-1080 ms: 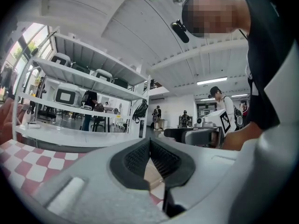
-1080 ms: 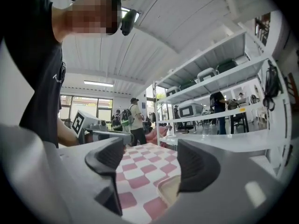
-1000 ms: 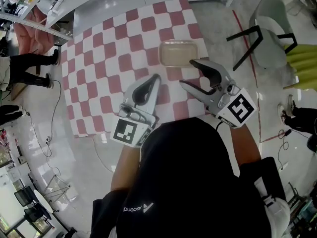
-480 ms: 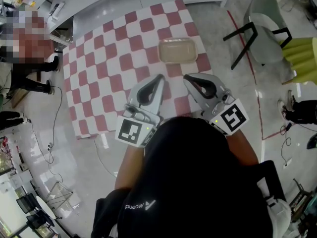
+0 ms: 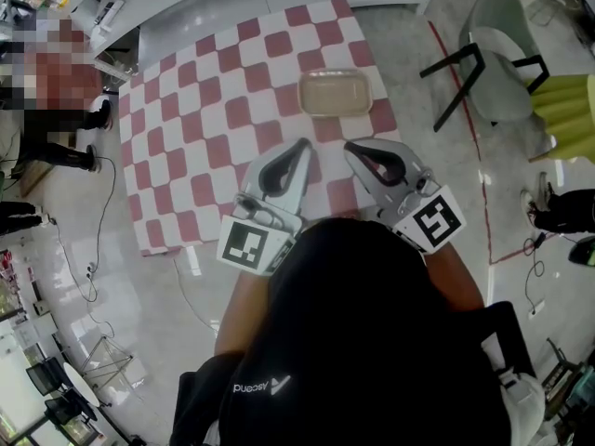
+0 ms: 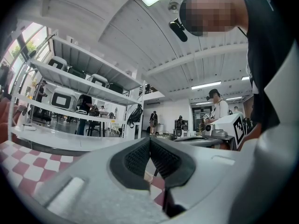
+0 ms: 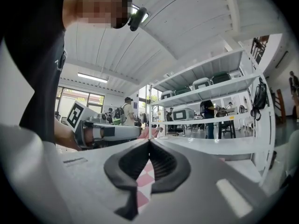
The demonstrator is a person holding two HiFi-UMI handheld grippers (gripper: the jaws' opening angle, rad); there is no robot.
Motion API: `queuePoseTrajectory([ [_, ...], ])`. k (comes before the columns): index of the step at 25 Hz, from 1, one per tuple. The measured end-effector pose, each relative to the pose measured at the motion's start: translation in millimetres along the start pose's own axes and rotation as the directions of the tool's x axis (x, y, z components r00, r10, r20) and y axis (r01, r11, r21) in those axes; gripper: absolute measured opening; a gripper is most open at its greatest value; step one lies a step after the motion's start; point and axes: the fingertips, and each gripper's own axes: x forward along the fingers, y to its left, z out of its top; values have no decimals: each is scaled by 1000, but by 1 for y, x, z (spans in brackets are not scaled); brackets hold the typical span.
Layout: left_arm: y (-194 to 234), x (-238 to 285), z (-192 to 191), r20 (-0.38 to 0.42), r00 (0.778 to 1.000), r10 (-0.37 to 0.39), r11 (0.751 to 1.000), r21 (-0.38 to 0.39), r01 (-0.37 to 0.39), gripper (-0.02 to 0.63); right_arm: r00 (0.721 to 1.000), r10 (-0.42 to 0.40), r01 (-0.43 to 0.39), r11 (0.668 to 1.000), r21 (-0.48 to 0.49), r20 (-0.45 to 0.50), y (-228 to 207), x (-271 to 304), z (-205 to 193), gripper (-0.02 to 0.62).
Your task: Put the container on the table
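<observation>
table (image 5: 186,128): covered by a red-and-white checked cloth, filling the middle of the head view, near edge just in front of the person.
shelving (image 7: 210,85): white racks against the wall, loaded with grey boxes, seen beyond the table in both gripper views.
chair (image 5: 502,54): pale seat on dark legs, on the floor off the table's right edge.
person (image 5: 363,342): dark top, leaning over the near edge, one gripper in each hand.
left gripper (image 5: 299,145): over the table close to its near edge, right of centre; jaws pressed together at the tips (image 6: 150,138), nothing between the ribbed pads, only checked cloth visible through the gap lower down.
right gripper (image 5: 351,147): just beside the left one, toward the near right corner; jaws likewise closed tip to tip (image 7: 149,140), nothing caught between them.
container (image 5: 334,94): pale, rectangular with rounded corners, lying flat on the cloth by the right edge, in the far half of the table; beyond both grippers' tips, touched by neither.
marker cubes: black-and-white squares at the rear of the left gripper (image 5: 249,245) and of the right gripper (image 5: 431,219), hanging past the near edge.
</observation>
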Motion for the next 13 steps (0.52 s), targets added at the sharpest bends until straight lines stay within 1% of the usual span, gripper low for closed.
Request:
queuePoseTrajectory([
  [13,3,0,-5,-14,1000,9,1000,7,-8,11,1000,25,-25,1000,-3,-1,-2,3,-4,3],
])
